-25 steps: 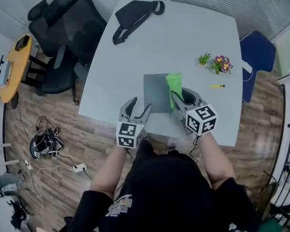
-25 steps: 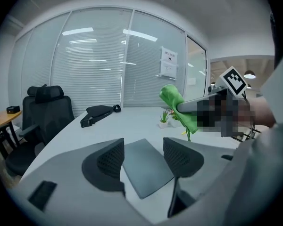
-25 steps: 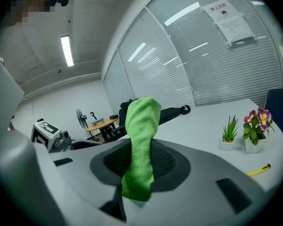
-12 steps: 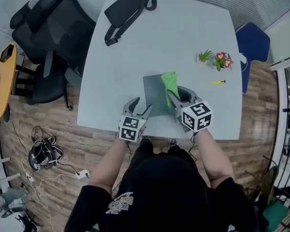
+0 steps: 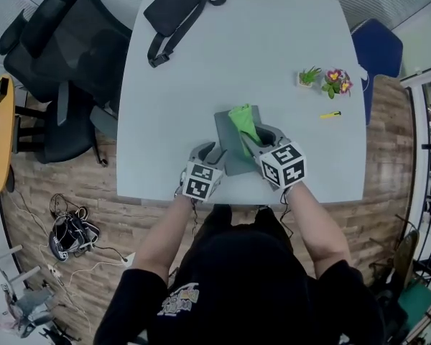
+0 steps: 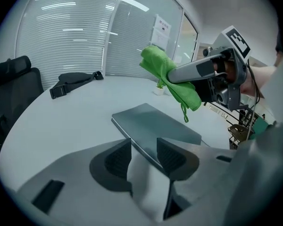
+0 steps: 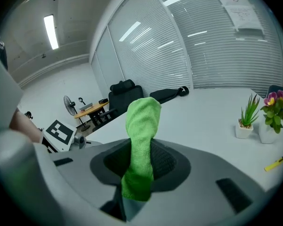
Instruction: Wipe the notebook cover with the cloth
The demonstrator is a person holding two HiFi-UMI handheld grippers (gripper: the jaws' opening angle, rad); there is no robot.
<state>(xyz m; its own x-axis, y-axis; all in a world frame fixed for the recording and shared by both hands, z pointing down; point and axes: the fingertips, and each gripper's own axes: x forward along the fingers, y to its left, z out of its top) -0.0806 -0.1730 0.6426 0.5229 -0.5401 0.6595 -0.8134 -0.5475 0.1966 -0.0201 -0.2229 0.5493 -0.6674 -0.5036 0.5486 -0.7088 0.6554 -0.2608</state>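
While the left gripper (image 5: pixel 209 154) closes its jaws, the near corner of the notebook (image 5: pixel 226 141) lies between them. The pads do not press on it yet, and white table shows in the gap.

Notebook: grey, shut, flat on the table (image 5: pixel 179 85), near the front edge, just ahead of the person.

Right gripper (image 5: pixel 253 136): clamped on the cloth (image 5: pixel 241 118). The cloth is green and bunched; it stands up out of the jaws and droops over.

Cloth position: over the far right part of the notebook. In the left gripper view it appears clear of the cover, with a loose tail dangling below.

Both grippers sit side by side at the notebook's near end, the right one over the cover.

Also on the table:
- black bag (image 5: pixel 176 9) at the far left corner
- two small potted plants (image 5: pixel 337 81) to the right
- yellow pen (image 5: pixel 330 114) to the right, well apart from the notebook

Black chair (image 5: pixel 65 45) stands off the table's left side.
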